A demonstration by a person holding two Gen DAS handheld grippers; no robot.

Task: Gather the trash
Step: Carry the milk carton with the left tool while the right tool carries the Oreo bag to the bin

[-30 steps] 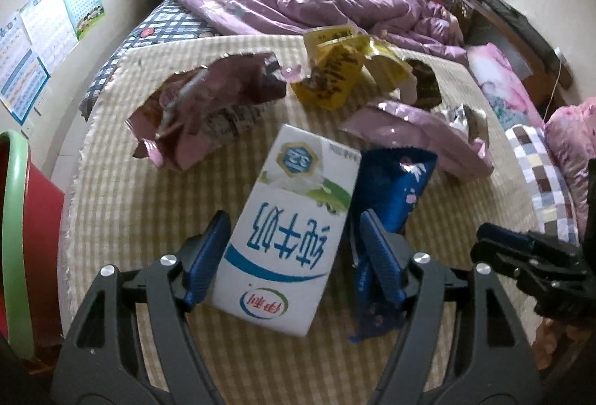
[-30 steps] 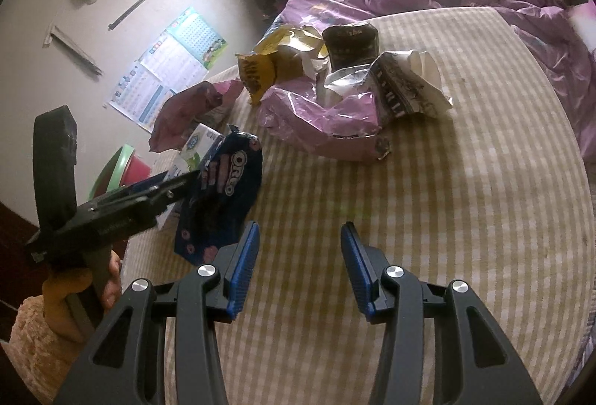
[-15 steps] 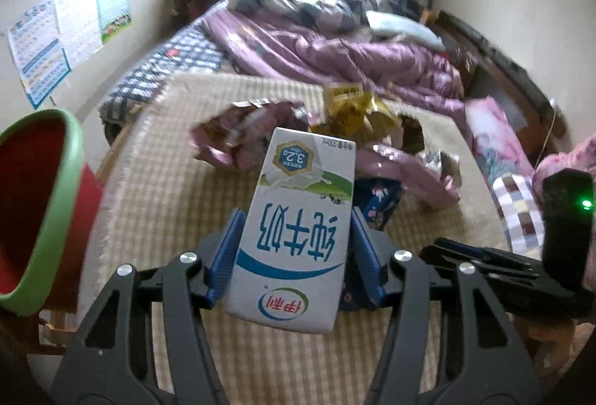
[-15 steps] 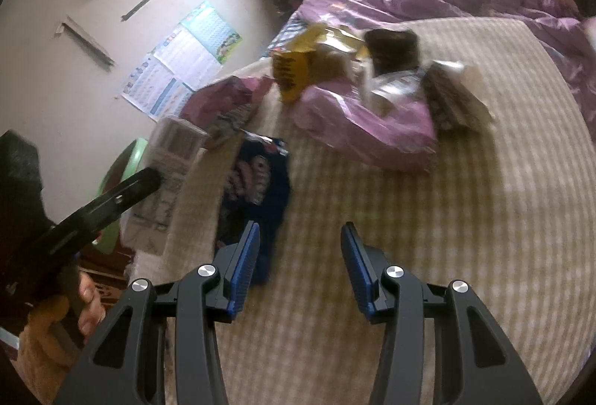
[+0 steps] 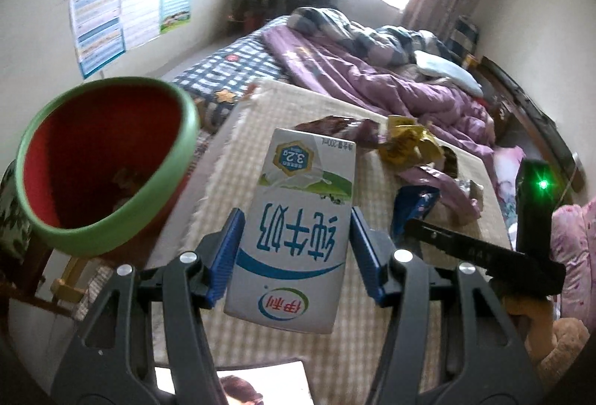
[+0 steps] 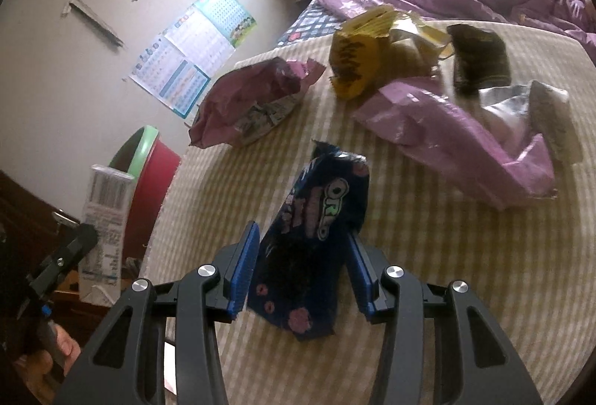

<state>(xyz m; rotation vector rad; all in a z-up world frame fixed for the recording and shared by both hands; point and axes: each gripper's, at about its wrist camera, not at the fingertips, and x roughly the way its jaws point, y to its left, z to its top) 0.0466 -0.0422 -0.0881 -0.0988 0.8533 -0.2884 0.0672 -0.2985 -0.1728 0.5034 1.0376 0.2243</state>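
My left gripper [image 5: 294, 252] is shut on a white milk carton [image 5: 298, 219] and holds it in the air above the table's left edge, just right of a red bin with a green rim [image 5: 100, 163]. The carton also shows in the right wrist view [image 6: 106, 230], beside the bin [image 6: 149, 174]. My right gripper [image 6: 303, 269] is open, its fingers on either side of a dark blue Oreo wrapper [image 6: 316, 230] lying on the checked tablecloth [image 6: 447, 274]. The wrapper shows in the left wrist view [image 5: 413, 207] too.
More trash lies farther back on the table: a maroon snack bag [image 6: 249, 103], a yellow bag [image 6: 357, 62], a pink plastic bag [image 6: 458, 137], a dark wrapper [image 6: 480, 59] and a silver-white packet [image 6: 540, 114]. A bed with purple bedding [image 5: 391, 77] stands behind.
My left gripper closed on the milk carton, lifted it off the table and swung left toward the red bin. My right gripper moved left and forward until it straddled the Oreo wrapper.
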